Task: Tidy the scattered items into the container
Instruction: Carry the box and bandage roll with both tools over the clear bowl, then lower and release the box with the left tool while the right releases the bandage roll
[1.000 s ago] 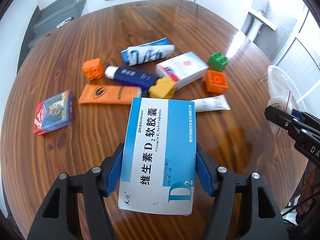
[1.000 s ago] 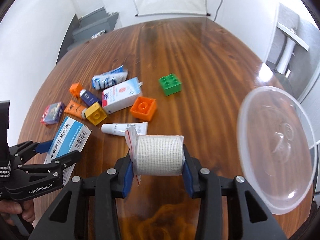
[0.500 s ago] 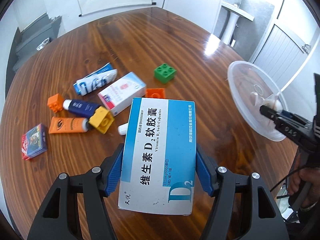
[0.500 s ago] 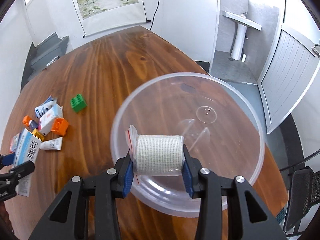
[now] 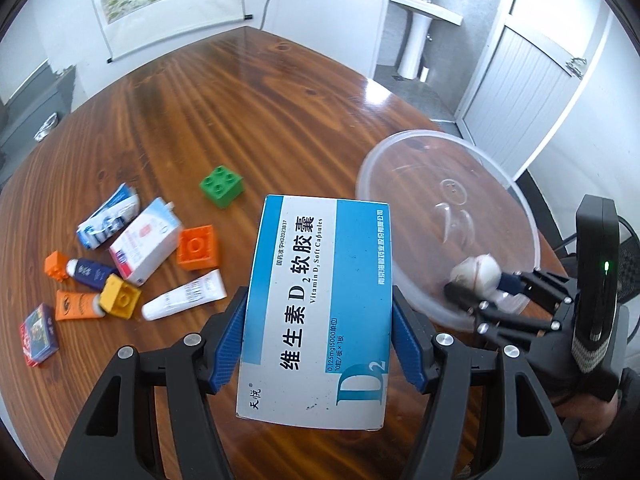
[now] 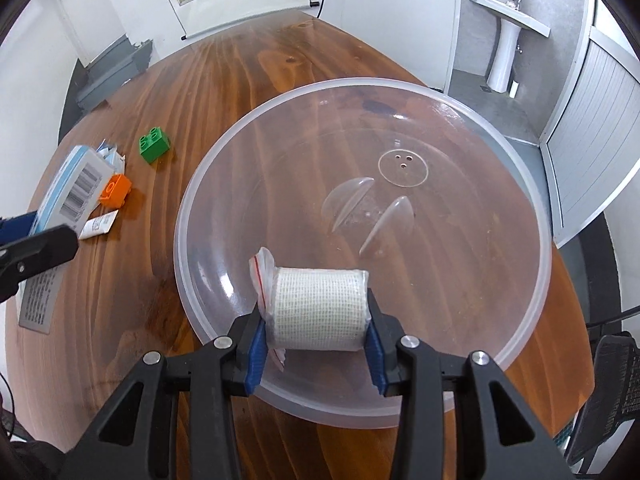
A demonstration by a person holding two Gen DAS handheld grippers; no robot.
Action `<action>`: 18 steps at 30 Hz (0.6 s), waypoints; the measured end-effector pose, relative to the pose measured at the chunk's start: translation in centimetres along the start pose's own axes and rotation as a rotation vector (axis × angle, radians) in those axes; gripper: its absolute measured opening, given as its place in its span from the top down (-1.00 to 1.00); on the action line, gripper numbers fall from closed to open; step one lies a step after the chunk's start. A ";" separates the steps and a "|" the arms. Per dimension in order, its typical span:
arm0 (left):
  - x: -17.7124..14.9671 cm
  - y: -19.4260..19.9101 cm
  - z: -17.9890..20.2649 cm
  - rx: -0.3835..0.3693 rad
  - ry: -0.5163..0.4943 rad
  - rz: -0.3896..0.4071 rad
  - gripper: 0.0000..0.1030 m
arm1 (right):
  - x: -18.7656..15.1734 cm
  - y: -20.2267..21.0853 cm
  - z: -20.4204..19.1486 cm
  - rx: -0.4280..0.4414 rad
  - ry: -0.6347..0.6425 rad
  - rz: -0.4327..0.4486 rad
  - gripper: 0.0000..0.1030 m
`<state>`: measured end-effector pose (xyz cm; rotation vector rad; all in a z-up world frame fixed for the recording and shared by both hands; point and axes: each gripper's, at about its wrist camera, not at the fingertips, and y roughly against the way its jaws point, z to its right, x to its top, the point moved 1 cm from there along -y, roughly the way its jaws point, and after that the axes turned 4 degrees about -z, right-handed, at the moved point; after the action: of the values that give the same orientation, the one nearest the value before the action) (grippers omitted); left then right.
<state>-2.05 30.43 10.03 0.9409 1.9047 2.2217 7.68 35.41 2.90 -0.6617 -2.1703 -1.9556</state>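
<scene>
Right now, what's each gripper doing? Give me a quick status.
Left gripper shut on vitamin box. Right gripper shut on bandage roll, over clear bowl. Bowl empty, nothing blocking.

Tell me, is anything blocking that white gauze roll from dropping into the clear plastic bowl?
Nothing visible does. The right claw holds the white bagged gauze roll just inside the near rim of the clear round plastic bowl, and the bowl looks empty beneath it. The other claw's blue-and-white box is off to the side.
</scene>
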 end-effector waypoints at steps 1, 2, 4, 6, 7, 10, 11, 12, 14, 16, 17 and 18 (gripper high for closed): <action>0.4 -0.2 0.8 -0.007 -0.006 0.000 -0.33 | -0.4 0.2 -0.1 0.002 0.010 -0.007 0.12; 0.4 -0.3 1.2 -0.014 -0.017 0.000 -0.33 | -0.8 0.4 -0.3 -0.001 0.022 -0.013 0.12; 0.2 -0.5 2.2 -0.031 -0.041 -0.006 -0.33 | -1.5 0.8 -0.3 0.006 0.047 -0.024 0.12; 0.3 -1.2 2.9 -0.047 -0.067 -0.017 -0.33 | -2.4 1.3 -0.2 0.010 0.069 -0.033 0.12; 0.5 -1.6 3.3 -0.054 -0.077 -0.022 -0.33 | -2.8 1.4 -0.2 0.016 0.075 -0.036 0.13; 0.8 -2.4 4.8 -0.076 -0.108 -0.034 -0.33 | -3.8 2.0 0.2 0.034 0.103 -0.048 0.12; 0.9 -2.6 5.3 -0.083 -0.121 -0.038 -0.33 | -4.2 2.2 0.3 0.035 0.110 -0.050 0.12; 1.0 -2.9 5.8 -0.088 -0.132 -0.041 -0.33 | -4.5 2.3 0.4 0.033 0.115 -0.052 0.12; 1.2 -3.4 6.9 -0.094 -0.151 -0.046 -0.33 | -5.1 2.7 0.5 0.031 0.120 -0.054 0.12; 1.4 -4.0 7.6 -0.098 -0.164 -0.053 -0.33 | -5.5 3.0 0.7 0.026 0.121 -0.050 0.12; 1.5 -4.2 7.9 -0.100 -0.168 -0.056 -0.33 | -5.6 3.3 0.8 0.019 0.123 -0.040 0.12; 1.6 -4.4 8.2 -0.099 -0.169 -0.059 -0.33 | -5.6 3.6 0.9 0.014 0.123 -0.031 0.12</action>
<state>-0.88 39.31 7.03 1.0084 1.7111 2.1082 14.37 35.20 3.84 -0.4944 -2.1314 -1.9393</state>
